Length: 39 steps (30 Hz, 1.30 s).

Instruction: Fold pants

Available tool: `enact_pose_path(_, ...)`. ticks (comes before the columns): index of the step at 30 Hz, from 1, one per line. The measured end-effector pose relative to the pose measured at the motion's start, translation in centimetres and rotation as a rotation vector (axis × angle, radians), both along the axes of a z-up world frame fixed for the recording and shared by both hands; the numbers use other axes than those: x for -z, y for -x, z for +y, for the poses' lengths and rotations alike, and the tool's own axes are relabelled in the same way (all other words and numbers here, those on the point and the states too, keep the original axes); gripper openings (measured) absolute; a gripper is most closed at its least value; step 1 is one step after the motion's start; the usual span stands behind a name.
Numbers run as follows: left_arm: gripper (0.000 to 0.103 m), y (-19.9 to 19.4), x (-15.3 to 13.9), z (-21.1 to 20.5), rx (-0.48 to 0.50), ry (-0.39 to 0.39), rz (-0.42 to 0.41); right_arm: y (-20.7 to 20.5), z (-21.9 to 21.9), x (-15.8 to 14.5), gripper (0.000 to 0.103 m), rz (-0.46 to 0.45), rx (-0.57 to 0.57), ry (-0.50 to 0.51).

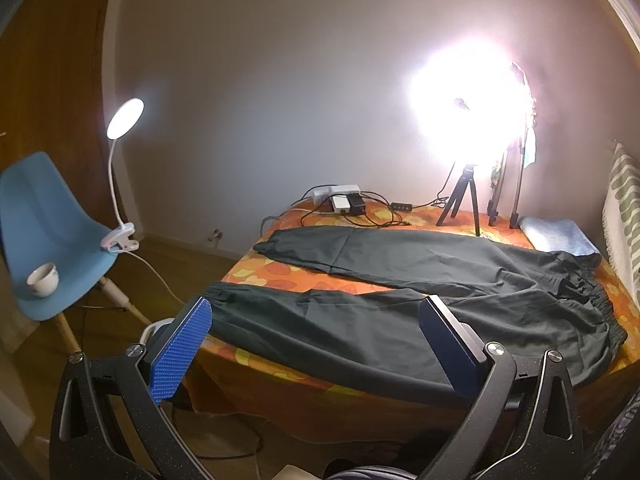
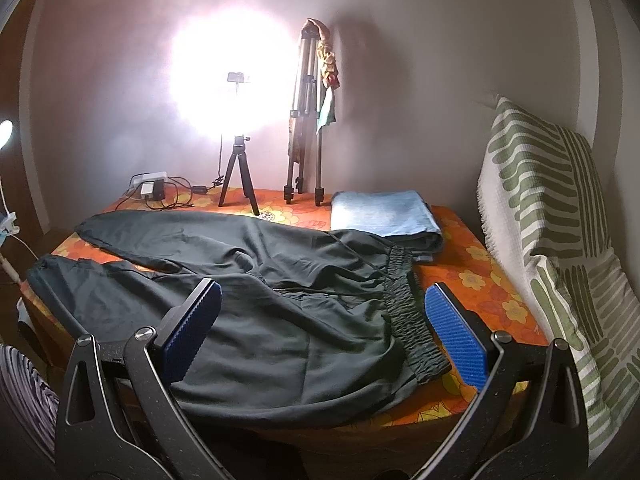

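While your left gripper (image 1: 316, 344) hangs over the near edge of the table (image 1: 280, 276) with its fingers spread wide and nothing between them, the dark pants (image 1: 400, 292) lie unfolded across the orange flowered cloth, legs splayed apart toward your left. The near leg drapes over the front edge. Your right gripper (image 2: 324, 332) is likewise spread and empty, framing the hip and the elastic waistband (image 2: 408, 312). Bare cloth shows right of the waistband, before the striped cushion (image 2: 552, 216). A folded blue towel (image 2: 384, 212) sits just behind the waistband, touching it. Along the back edge stand a small tripod (image 2: 240, 176), a taller tripod (image 2: 304, 120) and a power strip with cables (image 1: 344, 200). A blue chair (image 1: 52, 232) stands off the left edge.
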State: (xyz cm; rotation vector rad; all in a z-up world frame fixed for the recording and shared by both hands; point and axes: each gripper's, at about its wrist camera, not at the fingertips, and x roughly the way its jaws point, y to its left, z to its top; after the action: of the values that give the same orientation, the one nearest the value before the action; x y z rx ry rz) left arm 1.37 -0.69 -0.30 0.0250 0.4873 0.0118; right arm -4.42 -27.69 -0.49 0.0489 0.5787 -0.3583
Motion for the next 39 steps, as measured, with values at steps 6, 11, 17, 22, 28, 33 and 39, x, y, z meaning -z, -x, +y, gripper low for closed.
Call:
enact_pose_path(6, 0.102, -1.5, 0.2, 1.4, -0.026, -0.003, 0.006, -1.5, -0.3, -0.2, 0.103, -0.01, -0.033, 0.019)
enact_pose_path(11, 0.099, -3.2, 0.2, 3.1, -0.041, 0.004, 0.017, -3.5, -0.6, -0.6, 0.103, -0.025, -0.085, 0.018)
enact_pose_path(17, 0.093, -5.6, 0.2, 5.7, -0.077, 0.028, 0.058, -6.8, -1.4, -1.0, 0.103, -0.025, -0.148, -0.034)
enact_pose_path(22, 0.092, -7.6, 1.1, 7.8, -0.11, 0.058, 0.098, -9.0, -0.5, -0.6, 0.103, -0.021, -0.248, -0.013)
enact_pose_path(28, 0.084, -10.2, 4.7, 10.5, -0.157, 0.138, 0.199, -10.3, 2.0, 1.9, 0.098, 0.066, -0.433, -0.02)
enact_pose_path(33, 0.08, -11.7, 7.6, 12.2, -0.193, 0.152, 0.257, -9.6, 4.6, 4.4, 0.092, 0.156, -0.586, 0.002)
enact_pose_path(39, 0.072, -12.9, 10.4, 13.9, -0.212, 0.19, 0.315, -7.7, 7.6, 8.6, 0.082, 0.297, -0.74, 0.026)
